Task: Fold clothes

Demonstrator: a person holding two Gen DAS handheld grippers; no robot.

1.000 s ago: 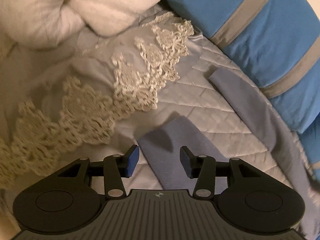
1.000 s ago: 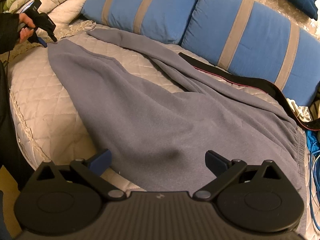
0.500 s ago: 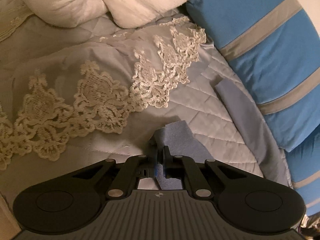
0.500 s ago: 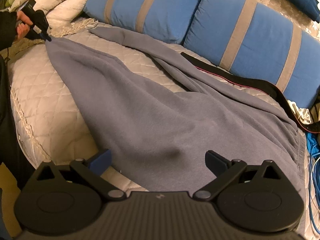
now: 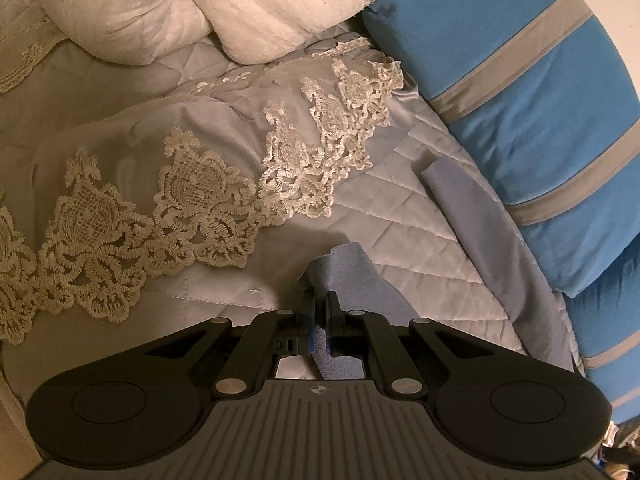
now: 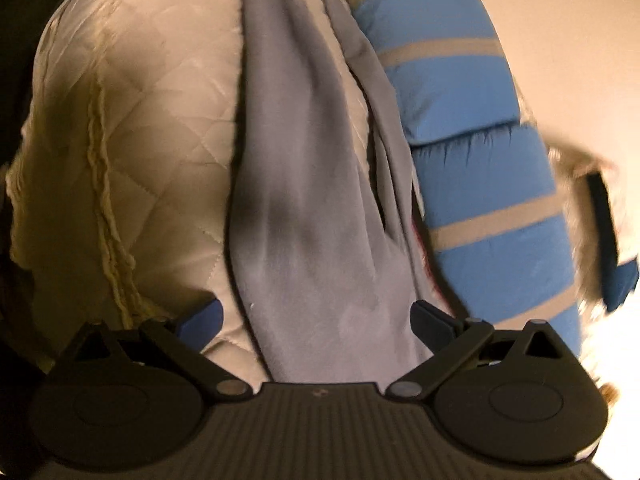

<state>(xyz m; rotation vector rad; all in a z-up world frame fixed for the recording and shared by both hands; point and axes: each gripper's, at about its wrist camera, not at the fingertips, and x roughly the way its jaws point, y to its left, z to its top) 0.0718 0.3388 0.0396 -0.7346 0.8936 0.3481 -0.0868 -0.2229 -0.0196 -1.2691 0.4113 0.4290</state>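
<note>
A grey-blue garment [image 6: 312, 208] lies stretched along the quilted bed cover [image 6: 152, 128]. In the left wrist view my left gripper [image 5: 320, 312] is shut on the end of one garment leg [image 5: 344, 268], which bunches up just past the pads. A second strip of the same cloth [image 5: 480, 216] runs along the blue cushions. In the right wrist view my right gripper [image 6: 316, 320] is open and wide, low over the garment, with cloth lying between the fingers but no pad pressing on it. This view is blurred.
Blue cushions with grey stripes [image 5: 528, 92] [image 6: 460, 128] line the far side of the bed. A lace-edged cover [image 5: 200, 200] and a white duvet [image 5: 200, 4] lie ahead of my left gripper. The bed's lace edge [image 6: 108, 208] drops off at the left.
My left gripper closed on the end of the garment leg and has held still since. My right gripper has rolled sharply and dropped closer to the garment, staying open.
</note>
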